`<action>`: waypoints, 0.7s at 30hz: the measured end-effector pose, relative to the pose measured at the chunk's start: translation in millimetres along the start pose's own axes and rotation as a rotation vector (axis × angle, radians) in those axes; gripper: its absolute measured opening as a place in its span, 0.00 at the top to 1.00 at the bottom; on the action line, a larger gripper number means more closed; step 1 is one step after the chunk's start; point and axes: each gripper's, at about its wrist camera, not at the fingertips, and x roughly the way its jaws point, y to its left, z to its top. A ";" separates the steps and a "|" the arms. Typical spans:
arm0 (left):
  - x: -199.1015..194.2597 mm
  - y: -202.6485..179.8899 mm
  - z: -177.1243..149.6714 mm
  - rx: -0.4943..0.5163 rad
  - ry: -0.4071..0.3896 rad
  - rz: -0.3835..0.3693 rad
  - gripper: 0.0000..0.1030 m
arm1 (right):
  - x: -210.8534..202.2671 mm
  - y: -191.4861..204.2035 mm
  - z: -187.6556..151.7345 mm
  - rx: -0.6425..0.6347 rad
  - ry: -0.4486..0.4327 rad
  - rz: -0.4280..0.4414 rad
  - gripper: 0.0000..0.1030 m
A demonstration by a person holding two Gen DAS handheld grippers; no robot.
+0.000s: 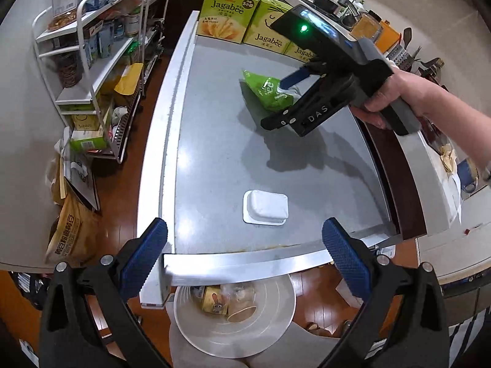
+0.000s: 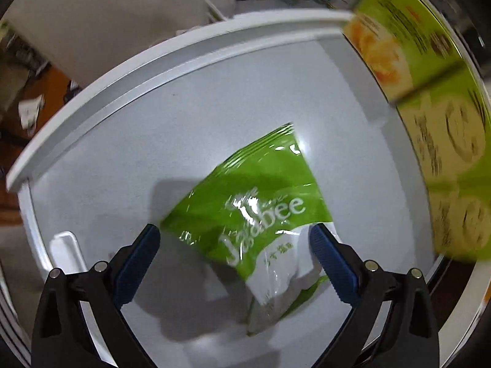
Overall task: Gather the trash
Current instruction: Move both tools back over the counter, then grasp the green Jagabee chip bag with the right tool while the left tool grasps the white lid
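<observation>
A green Jagabee snack bag (image 1: pixel 267 89) lies on the grey table (image 1: pixel 214 141). My right gripper (image 1: pixel 284 99) hovers just over it, jaws open; in the right wrist view the bag (image 2: pixel 254 202) sits between and ahead of the open fingers of that gripper (image 2: pixel 234 260), not gripped. A white plastic tub (image 1: pixel 265 207) lies upside down near the table's front edge; it also shows at the left of the right wrist view (image 2: pixel 66 253). My left gripper (image 1: pixel 245 263) is open and empty above the front edge. A white bin (image 1: pixel 234 316) below holds a carton and a paper cup.
Yellow-green Jagabee boxes (image 1: pixel 245 21) stand along the table's far edge, close on the right in the right wrist view (image 2: pixel 429 92). A white shelf rack (image 1: pixel 95 61) with food stands left of the table. Bags (image 1: pixel 72 236) lie on the wooden floor.
</observation>
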 end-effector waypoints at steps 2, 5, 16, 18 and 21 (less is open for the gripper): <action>1.6 -2.9 2.3 0.014 0.001 -0.007 0.02 | -4.8 1.1 -16.3 0.079 0.006 0.018 0.08; 3.2 -5.2 5.5 0.030 0.004 -0.012 0.02 | -10.0 13.2 -47.4 0.167 0.014 0.022 0.07; 10.7 -14.6 18.4 0.083 0.012 -0.019 0.02 | -38.0 -18.1 -108.8 0.689 -0.079 0.125 0.08; 8.8 -16.4 18.8 0.093 0.003 -0.016 0.02 | -36.2 -29.7 -116.9 0.824 -0.106 0.266 0.07; 9.1 -16.3 17.9 0.087 0.003 -0.018 0.02 | -31.1 -48.4 -121.5 0.960 -0.129 0.324 0.06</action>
